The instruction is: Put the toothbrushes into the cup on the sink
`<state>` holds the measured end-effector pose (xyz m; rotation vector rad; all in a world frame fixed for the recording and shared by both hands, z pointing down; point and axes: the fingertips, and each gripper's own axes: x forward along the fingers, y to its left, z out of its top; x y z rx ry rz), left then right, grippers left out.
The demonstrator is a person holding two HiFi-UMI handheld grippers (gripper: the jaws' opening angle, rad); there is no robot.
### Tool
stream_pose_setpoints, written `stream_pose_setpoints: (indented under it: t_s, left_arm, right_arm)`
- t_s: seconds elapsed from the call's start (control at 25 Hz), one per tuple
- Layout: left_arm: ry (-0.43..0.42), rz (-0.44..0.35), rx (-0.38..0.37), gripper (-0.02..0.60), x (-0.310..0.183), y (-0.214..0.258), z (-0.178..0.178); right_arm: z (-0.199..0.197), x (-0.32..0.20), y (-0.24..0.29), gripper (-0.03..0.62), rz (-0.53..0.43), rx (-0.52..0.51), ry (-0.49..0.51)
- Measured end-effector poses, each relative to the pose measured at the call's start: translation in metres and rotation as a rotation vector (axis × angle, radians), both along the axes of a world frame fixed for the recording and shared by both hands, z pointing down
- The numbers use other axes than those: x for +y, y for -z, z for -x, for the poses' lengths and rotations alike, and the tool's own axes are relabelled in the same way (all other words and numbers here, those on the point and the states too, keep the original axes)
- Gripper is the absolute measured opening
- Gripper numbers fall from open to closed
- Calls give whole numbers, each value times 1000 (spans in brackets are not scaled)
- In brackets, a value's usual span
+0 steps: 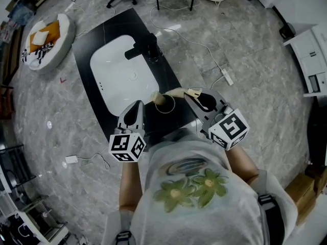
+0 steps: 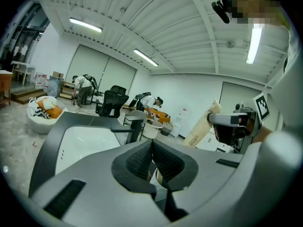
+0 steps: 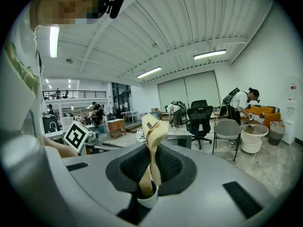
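The cup [image 1: 166, 106] stands on the black counter's near edge, in front of the white basin [image 1: 122, 70], with a beige paper-wrapped toothbrush [image 1: 156, 97] sticking out of it. My right gripper [image 1: 190, 94] is shut on another beige wrapped toothbrush [image 3: 152, 141], held just right of and above the cup. In the right gripper view the wrapper rises between the pads, and a white rim [image 3: 149, 200] shows below them. My left gripper [image 1: 136, 106] hovers left of the cup, shut with nothing between its pads [image 2: 142, 161]. From the left gripper view I see the right gripper [image 2: 233, 123] and its wrapped toothbrush [image 2: 203, 126].
A black faucet [image 1: 144, 48] stands at the basin's far right. The counter [image 1: 97, 34] sits on a marble floor with white cables and a power adapter [image 1: 225, 76]. A round pet bed [image 1: 46, 40] lies far left; office chairs and people are in the background.
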<state>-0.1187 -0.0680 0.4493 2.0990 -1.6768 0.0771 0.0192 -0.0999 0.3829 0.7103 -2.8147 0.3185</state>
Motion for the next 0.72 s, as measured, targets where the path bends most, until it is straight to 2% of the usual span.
stream_pose_setpoints:
  t_s: [0.72]
  left_arm:
    - [14, 2, -9, 18, 14, 0, 5]
  right_arm:
    - [16, 19, -9, 58, 19, 47, 88]
